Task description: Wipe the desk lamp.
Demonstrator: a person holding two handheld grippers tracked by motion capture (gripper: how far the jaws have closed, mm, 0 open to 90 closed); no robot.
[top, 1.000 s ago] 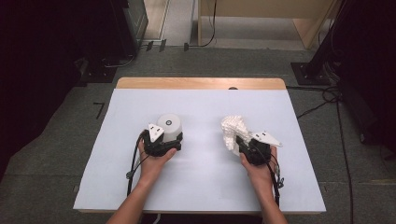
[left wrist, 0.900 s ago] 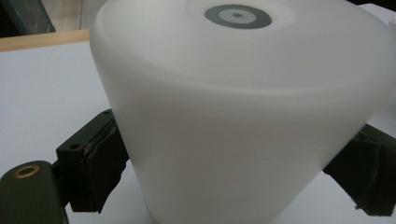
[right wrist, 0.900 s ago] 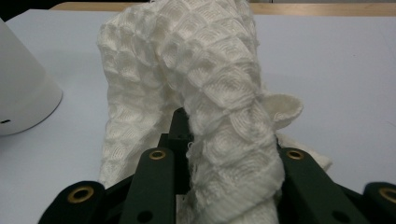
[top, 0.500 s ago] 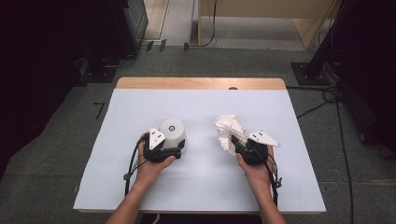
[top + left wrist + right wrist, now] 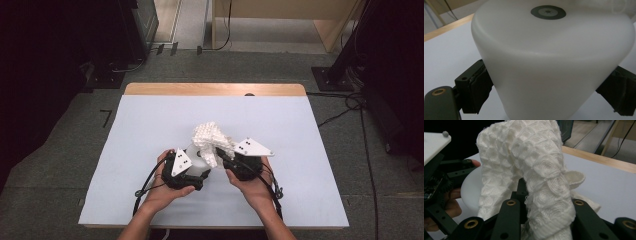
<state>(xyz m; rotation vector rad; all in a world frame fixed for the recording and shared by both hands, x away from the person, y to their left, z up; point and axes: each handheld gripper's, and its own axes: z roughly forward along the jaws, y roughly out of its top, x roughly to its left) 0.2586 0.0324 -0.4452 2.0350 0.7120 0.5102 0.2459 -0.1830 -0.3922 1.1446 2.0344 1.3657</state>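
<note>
A frosted white cup (image 5: 196, 154) stands upside down at the table's near middle, a grey ring on its upturned base. My left gripper (image 5: 198, 166) is shut on it; in the left gripper view the cup (image 5: 549, 62) sits between the two black pads (image 5: 477, 91). My right gripper (image 5: 221, 153) is shut on a white waffle-weave cloth (image 5: 212, 139), which is lifted and hangs against the cup's top right. In the right gripper view the cloth (image 5: 529, 162) arches up from the right gripper (image 5: 544, 212), with the cup (image 5: 470, 191) and the left gripper (image 5: 441, 182) just behind it at the left.
The pale blue table top (image 5: 150, 120) has a wooden strip (image 5: 215, 89) along its far edge. Dark equipment and cables (image 5: 350, 100) stand on the floor beyond and to the right. Both of the person's hands meet near the front middle.
The right gripper has carried the cloth left and upward until it hangs against the cup. The left gripper has slid the cup to the right, toward the table's middle.
</note>
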